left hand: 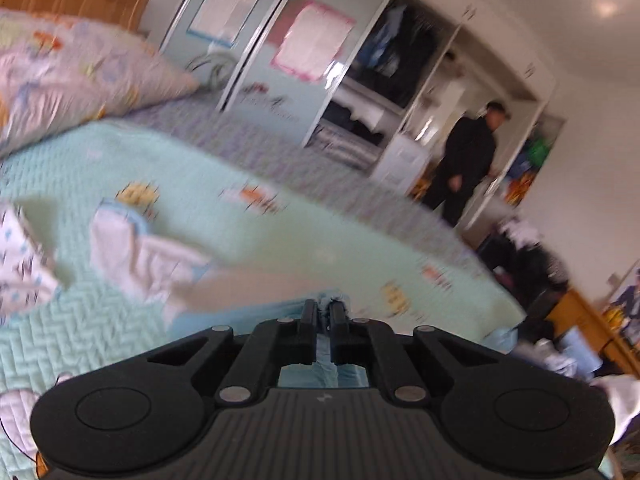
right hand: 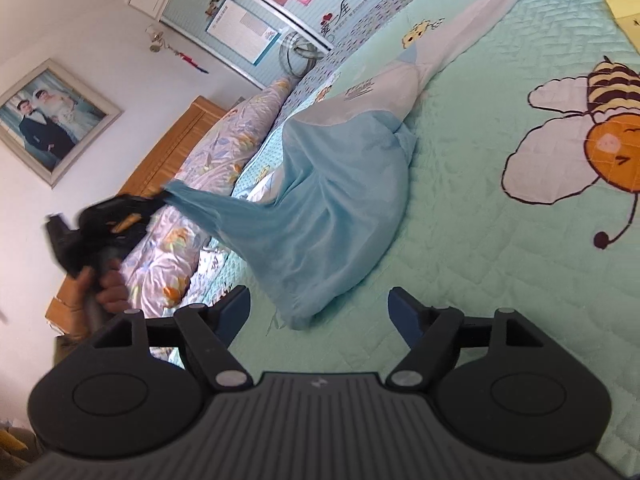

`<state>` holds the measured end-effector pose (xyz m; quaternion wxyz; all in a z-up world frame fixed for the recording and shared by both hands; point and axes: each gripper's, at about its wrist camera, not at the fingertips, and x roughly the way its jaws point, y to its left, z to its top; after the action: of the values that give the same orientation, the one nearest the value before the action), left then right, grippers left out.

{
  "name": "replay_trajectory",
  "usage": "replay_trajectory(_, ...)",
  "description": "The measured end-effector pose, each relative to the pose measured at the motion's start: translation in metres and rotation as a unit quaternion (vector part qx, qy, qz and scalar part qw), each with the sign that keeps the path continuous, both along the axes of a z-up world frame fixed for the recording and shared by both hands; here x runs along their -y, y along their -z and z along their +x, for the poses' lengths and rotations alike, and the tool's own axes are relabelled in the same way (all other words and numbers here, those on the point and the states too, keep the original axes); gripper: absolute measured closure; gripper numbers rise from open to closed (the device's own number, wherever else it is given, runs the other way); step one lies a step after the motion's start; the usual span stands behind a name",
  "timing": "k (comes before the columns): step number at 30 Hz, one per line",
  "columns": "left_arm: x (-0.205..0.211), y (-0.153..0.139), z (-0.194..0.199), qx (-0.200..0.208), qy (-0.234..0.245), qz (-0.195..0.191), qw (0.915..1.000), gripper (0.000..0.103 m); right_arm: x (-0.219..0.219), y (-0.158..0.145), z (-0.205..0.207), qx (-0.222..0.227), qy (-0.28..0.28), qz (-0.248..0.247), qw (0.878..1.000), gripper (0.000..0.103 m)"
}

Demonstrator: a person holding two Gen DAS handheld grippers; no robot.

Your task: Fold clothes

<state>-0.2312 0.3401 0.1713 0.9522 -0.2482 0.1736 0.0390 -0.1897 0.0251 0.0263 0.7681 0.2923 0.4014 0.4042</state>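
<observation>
Mint-green quilted bedspread (right hand: 460, 240), printed with cartoon bees, covers the bed below a wooden headboard (right hand: 176, 152) and a floral pillow (right hand: 224, 148). Across it lies a light blue and white garment (right hand: 344, 184), its long axis running from the near edge by the right gripper up toward the far top corner in the right wrist view; the white end points away. One blue corner is pulled up off the bed and sideways. Left gripper (right hand: 160, 198), held in a hand (right hand: 108, 284) and tilted, has its jaws clenched on that corner. Right gripper (right hand: 320, 312) hovers just beside the garment's near hem, jaws spread wide, holding nothing.
</observation>
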Motion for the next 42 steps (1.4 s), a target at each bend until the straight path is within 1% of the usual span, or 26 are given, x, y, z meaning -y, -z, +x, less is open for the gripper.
replay_trajectory(2,0.015,-0.015,-0.014,0.015,0.039,0.012,0.9991,0.098,0.002,0.0,0.0,0.003,0.005,0.003,1.0,0.026)
replay_trajectory(4,0.04,-0.018,-0.02,0.009,0.092,0.034,0.9952,0.097,0.003,0.0,0.001,0.005,0.01,0.001,1.0,0.026)
replay_trajectory(6,0.065,-0.013,-0.015,-0.018,0.112,0.064,0.9915,0.097,0.005,0.005,0.003,-0.004,0.016,0.001,1.0,0.026)
replay_trajectory(8,0.078,-0.004,-0.007,-0.05,0.122,0.068,0.989,0.097,0.006,0.01,0.007,-0.017,0.025,0.001,1.0,0.026)
replay_trajectory(11,0.068,0.012,-0.005,-0.081,0.087,0.045,0.9918,0.097,0.004,0.011,0.011,-0.024,0.025,-0.016,0.999,0.026)
replay_trajectory(14,0.034,0.023,-0.025,-0.084,0.015,0.0,0.9964,0.097,-0.004,0.01,0.014,-0.026,0.01,-0.04,0.999,0.021)
replay_trajectory(15,0.022,0.024,-0.034,-0.081,-0.013,-0.011,0.9965,0.097,-0.009,0.009,0.015,-0.025,0.002,-0.042,0.999,0.018)
replay_trajectory(16,0.013,0.024,-0.041,-0.079,-0.041,-0.011,0.996,0.098,-0.014,0.008,0.016,-0.022,-0.007,-0.043,0.999,0.017)
replay_trajectory(17,0.007,0.02,-0.047,-0.078,-0.063,0.001,0.995,0.098,-0.019,0.007,0.017,-0.019,-0.016,-0.044,0.999,0.017)
replay_trajectory(19,0.004,0.005,-0.052,-0.069,-0.07,0.04,0.9944,0.099,-0.032,0.007,0.019,-0.023,-0.034,-0.032,0.999,0.017)
replay_trajectory(20,0.005,-0.004,-0.054,-0.058,-0.064,0.052,0.9949,0.099,-0.04,0.005,0.019,-0.02,-0.041,-0.035,0.998,0.017)
replay_trajectory(21,0.008,-0.011,-0.055,-0.047,-0.051,0.062,0.9957,0.098,-0.052,0.0,0.015,0.006,-0.052,-0.063,0.997,0.017)
replay_trajectory(22,0.013,-0.016,-0.052,-0.044,-0.041,0.068,0.9959,0.098,-0.067,-0.007,0.009,0.045,-0.065,-0.103,0.992,0.017)
replay_trajectory(23,0.017,-0.02,-0.049,-0.043,-0.032,0.074,0.9959,0.098,-0.084,-0.013,0.0,0.091,-0.082,-0.143,0.982,0.017)
replay_trajectory(25,0.025,-0.025,-0.043,-0.042,-0.016,0.079,0.9959,0.098,-0.116,-0.023,-0.021,0.189,-0.114,-0.217,0.951,0.017)
replay_trajectory(27,0.031,-0.025,-0.04,-0.043,-0.005,0.074,0.9963,0.097,-0.142,-0.024,-0.038,0.256,-0.132,-0.266,0.92,0.017)
replay_trajectory(30,0.035,-0.016,-0.042,-0.048,0.0,0.064,0.9968,0.092,-0.171,-0.02,-0.055,0.323,-0.161,-0.314,0.878,0.017)
replay_trajectory(34,0.019,0.01,-0.047,-0.075,-0.019,0.01,0.9969,0.091,-0.201,-0.009,-0.069,0.397,-0.174,-0.373,0.82,0.017)
replay_trajectory(35,0.016,0.015,-0.049,-0.081,-0.023,0.0,0.9965,0.091,-0.207,-0.005,-0.069,0.409,-0.174,-0.383,0.81,0.017)
replay_trajectory(36,0.012,0.02,-0.05,-0.087,-0.027,-0.006,0.9959,0.091,-0.212,-0.001,-0.068,0.418,-0.175,-0.39,0.802,0.019)
replay_trajectory(37,0.009,0.025,-0.051,-0.092,-0.03,-0.01,0.9952,0.09,-0.214,0.001,-0.066,0.422,-0.175,-0.388,0.8,0.02)
replay_trajectory(38,0.007,0.027,-0.052,-0.095,-0.033,-0.014,0.9948,0.088,-0.214,0.001,-0.063,0.419,-0.175,-0.382,0.805,0.029)
replay_trajectory(39,0.005,0.029,-0.053,-0.097,-0.036,-0.017,0.9945,0.085,-0.215,0.0,-0.059,0.414,-0.173,-0.377,0.811,0.047)
replay_trajectory(40,0.003,0.03,-0.054,-0.099,-0.038,-0.02,0.9941,0.085,-0.216,-0.001,-0.055,0.411,-0.168,-0.376,0.813,0.068)
replay_trajectory(41,0.001,0.031,-0.055,-0.1,-0.04,-0.022,0.994,0.085,-0.216,-0.002,-0.052,0.412,-0.159,-0.378,0.814,0.08)
replay_trajectory(42,-0.001,0.032,-0.056,-0.1,-0.042,-0.024,0.9938,0.083,-0.215,-0.003,-0.049,0.412,-0.15,-0.381,0.814,0.08)
